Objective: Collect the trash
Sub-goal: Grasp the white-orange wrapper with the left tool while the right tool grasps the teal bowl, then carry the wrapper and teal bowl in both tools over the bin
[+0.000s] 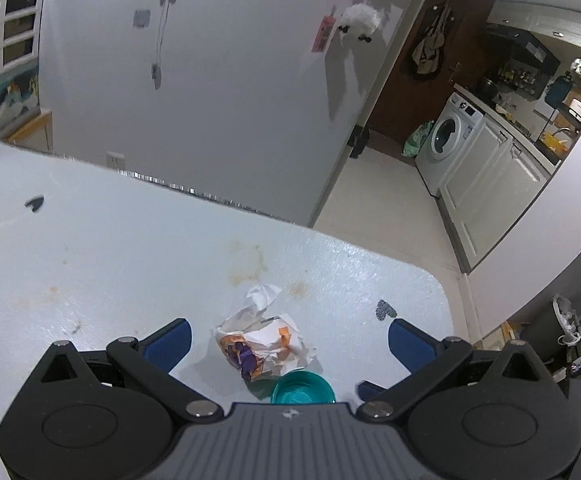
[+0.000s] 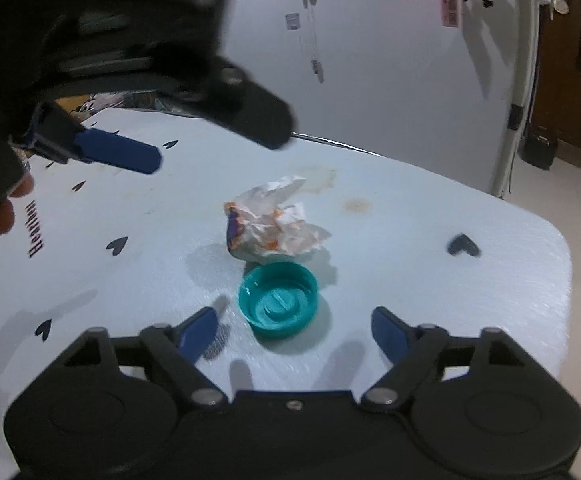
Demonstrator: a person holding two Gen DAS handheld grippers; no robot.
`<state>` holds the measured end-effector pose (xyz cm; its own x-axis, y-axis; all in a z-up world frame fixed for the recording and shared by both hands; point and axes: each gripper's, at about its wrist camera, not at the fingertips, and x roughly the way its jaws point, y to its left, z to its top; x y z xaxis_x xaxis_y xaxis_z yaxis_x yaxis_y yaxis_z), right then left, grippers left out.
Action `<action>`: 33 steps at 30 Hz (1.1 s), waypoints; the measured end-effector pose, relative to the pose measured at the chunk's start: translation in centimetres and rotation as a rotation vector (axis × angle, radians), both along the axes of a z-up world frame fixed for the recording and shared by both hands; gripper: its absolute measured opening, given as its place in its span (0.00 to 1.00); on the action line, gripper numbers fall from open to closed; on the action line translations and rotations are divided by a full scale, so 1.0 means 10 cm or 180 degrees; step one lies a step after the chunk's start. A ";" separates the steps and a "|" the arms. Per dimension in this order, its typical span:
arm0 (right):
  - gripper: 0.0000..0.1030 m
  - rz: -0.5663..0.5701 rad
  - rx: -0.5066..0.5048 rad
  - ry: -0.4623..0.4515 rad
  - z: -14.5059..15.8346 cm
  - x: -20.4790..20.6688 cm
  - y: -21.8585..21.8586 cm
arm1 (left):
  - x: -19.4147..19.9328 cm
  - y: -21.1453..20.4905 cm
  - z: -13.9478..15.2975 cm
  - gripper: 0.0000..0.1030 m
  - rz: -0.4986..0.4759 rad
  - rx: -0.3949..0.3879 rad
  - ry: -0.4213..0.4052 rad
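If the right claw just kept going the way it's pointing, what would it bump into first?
Most likely the teal bottle cap: it lies on the table straight ahead of the open right claw. The crumpled wrapper sits just beyond.

Table surface [image 2: 430, 280]: pale blue-white, printed with small dark hearts and dark lettering at 9 o'clock; brownish stains at 12 o'clock of the wrapper. Crumpled wrapper [image 2: 274, 224]: white, with orange and purple print. Bottle cap [image 2: 278, 304], at 6 o'clock of the wrapper: teal throughout. Right gripper [image 2: 294, 330]: black body, blue pads. Left gripper [image 1: 290, 340]: black and grey body, blue pads. Wall [image 1: 230, 100]: white.
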<state>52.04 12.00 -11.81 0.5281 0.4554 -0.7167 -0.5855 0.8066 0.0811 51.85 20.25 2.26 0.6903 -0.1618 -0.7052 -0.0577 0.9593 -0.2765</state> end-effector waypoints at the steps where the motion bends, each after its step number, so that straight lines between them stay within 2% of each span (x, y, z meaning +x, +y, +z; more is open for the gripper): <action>1: 0.73 0.0015 -0.0027 -0.0026 -0.02 0.01 0.05 | 0.03 0.01 -0.03 0.99 0.0008 -0.0023 0.0024; 5: 0.62 0.0040 -0.0151 -0.0151 -0.06 0.02 0.20 | 0.12 0.02 -0.18 0.96 -0.0007 0.0013 0.0127; 7: 0.49 0.0093 -0.0198 -0.0159 -0.07 0.00 0.24 | 0.15 0.02 -0.24 0.92 -0.0015 0.0035 0.0162; 12: 0.48 0.0191 -0.0208 -0.0142 -0.06 -0.10 0.18 | 0.24 -0.03 -0.35 0.83 -0.0046 0.0183 0.0187; 14: 0.48 0.0191 -0.0232 -0.0129 -0.05 -0.14 0.12 | 0.27 -0.06 -0.40 0.72 -0.0088 0.0242 0.0217; 15: 0.48 0.0180 -0.0232 -0.0103 -0.05 -0.15 0.09 | 0.28 -0.08 -0.43 0.70 -0.0094 0.0263 0.0230; 23: 0.48 0.0108 -0.0252 0.0020 -0.01 -0.28 -0.12 | 0.25 -0.12 -0.52 0.53 -0.0014 0.0307 0.0184; 33: 0.48 0.0012 -0.0242 0.0135 0.07 -0.48 -0.20 | -0.16 -0.13 -0.47 0.42 0.0014 0.0320 0.0226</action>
<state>47.27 10.05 -11.14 0.4949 0.4006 -0.7710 -0.5859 0.8091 0.0443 50.26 19.00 -2.40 0.6385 -0.0848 -0.7649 -0.0780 0.9817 -0.1739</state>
